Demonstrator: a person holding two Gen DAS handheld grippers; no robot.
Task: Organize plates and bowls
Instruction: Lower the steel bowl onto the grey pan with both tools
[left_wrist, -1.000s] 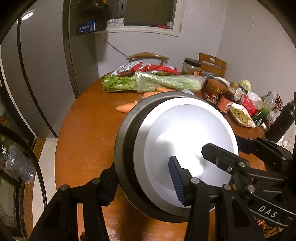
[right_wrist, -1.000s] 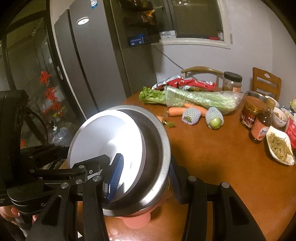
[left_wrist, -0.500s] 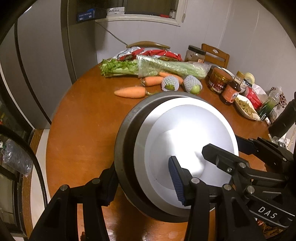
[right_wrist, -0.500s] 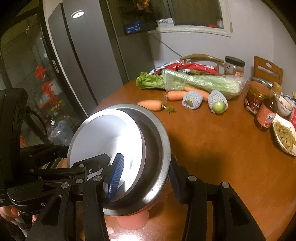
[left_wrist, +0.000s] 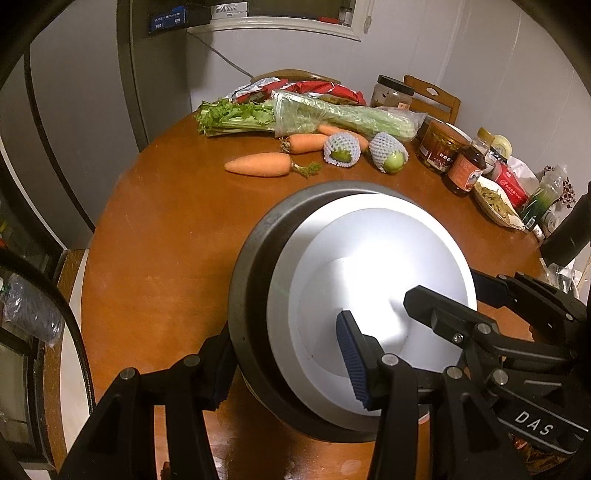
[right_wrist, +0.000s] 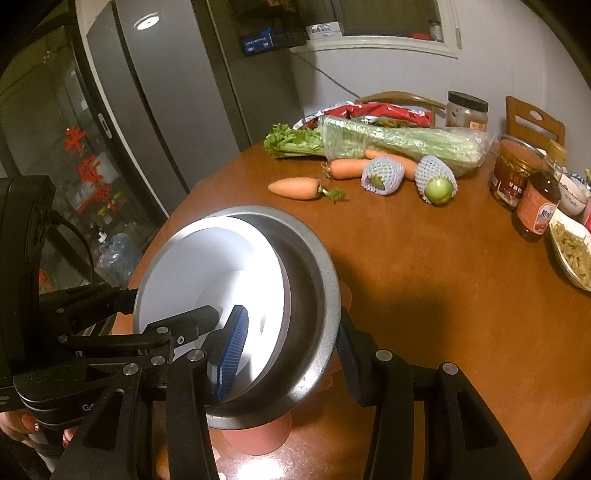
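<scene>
A stack of nested dishes fills both views: a steel bowl (left_wrist: 251, 295) (right_wrist: 314, 295) holding white plates (left_wrist: 369, 273) (right_wrist: 207, 266), with a pink bowl (right_wrist: 258, 439) under it. My left gripper (left_wrist: 284, 369) is shut on the stack's left rim, one blue pad inside on the white plate. My right gripper (right_wrist: 288, 354) is shut on the stack's right rim, its blue pad inside. The stack is tilted, just above the brown round table (left_wrist: 166, 236) (right_wrist: 424, 280).
Far side of the table holds carrots (left_wrist: 258, 165) (right_wrist: 295, 187), bagged celery (left_wrist: 332, 116), two net-wrapped fruits (right_wrist: 382, 175), jars and a sauce bottle (right_wrist: 537, 206), a dish of food (right_wrist: 570, 251). A fridge (right_wrist: 147, 110) stands left; chairs are behind.
Both grippers, still holding the stack, have tipped or lowered toward the table; more of the tabletop, carrots and fruits now shows beyond the stack.
</scene>
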